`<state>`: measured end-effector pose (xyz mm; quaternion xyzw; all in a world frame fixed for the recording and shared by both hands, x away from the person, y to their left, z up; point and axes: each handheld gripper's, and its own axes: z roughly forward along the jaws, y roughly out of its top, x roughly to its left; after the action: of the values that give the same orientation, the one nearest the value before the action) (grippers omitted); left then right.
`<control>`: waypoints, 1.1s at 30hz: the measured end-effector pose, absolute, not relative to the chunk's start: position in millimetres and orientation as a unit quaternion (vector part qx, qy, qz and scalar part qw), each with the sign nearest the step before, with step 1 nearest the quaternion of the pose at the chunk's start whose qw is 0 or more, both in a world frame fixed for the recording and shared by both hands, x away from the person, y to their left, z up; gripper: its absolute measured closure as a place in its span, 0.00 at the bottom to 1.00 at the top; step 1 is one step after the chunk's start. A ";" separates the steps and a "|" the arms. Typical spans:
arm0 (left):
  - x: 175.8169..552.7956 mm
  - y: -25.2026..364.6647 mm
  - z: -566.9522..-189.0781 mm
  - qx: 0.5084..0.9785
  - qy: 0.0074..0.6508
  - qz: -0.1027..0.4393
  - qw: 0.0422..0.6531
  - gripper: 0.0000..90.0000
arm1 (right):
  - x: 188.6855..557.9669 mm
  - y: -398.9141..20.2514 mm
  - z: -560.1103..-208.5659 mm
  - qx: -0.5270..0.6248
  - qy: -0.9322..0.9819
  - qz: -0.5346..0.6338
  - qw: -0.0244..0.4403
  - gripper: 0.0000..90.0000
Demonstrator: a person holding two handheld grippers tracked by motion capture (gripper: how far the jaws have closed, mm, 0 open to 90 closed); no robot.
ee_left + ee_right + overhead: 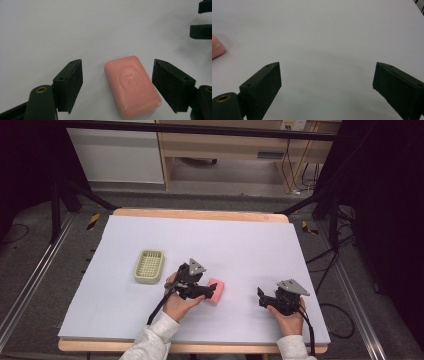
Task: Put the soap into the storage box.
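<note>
**Soap bar framed by the left gripper, not yet grasped**

A pink soap bar [132,86] is seen lying flat on the pale table sheet [240,245], near the middle of the near half. It is flanked by the jaws of the left gripper [117,85], which stand wide apart. In the left gripper view a clear gap is seen at the left pad; at the right pad the bar's edge comes very close, and whether it touches cannot be told. The bar is tilted across the opening rather than squared to it, and it rests on the sheet, unlifted.

To the left and slightly farther off, a pale green slatted soap dish [149,266] is seen, apart from the bar and with nothing in it. It is judged to be the likely destination.

The right gripper [327,82] is held over bare sheet at the near right, well apart from the bar, its jaws spread and with nothing between them.

The approach is judged nearly complete. Closing on the bar, lifting it, carrying it left and setting it in the dish are all left to be done.
</note>
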<state>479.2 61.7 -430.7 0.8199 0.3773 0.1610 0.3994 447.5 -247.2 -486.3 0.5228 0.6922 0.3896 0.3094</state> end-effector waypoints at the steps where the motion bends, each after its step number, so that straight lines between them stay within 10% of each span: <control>1: 479.6 60.0 -431.5 0.821 0.377 0.159 0.397 0.27 | 447.5 -247.2 -486.3 0.523 0.692 0.390 0.309 0.09; 33: 488.0 31.2 -450.4 0.848 0.381 0.139 0.342 0.26 | 447.3 -246.6 -486.4 0.521 0.695 0.389 0.307 0.10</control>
<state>488.0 31.2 -450.4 0.8477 0.3809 0.1394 0.3420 447.3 -246.6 -486.4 0.5206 0.6951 0.3890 0.3074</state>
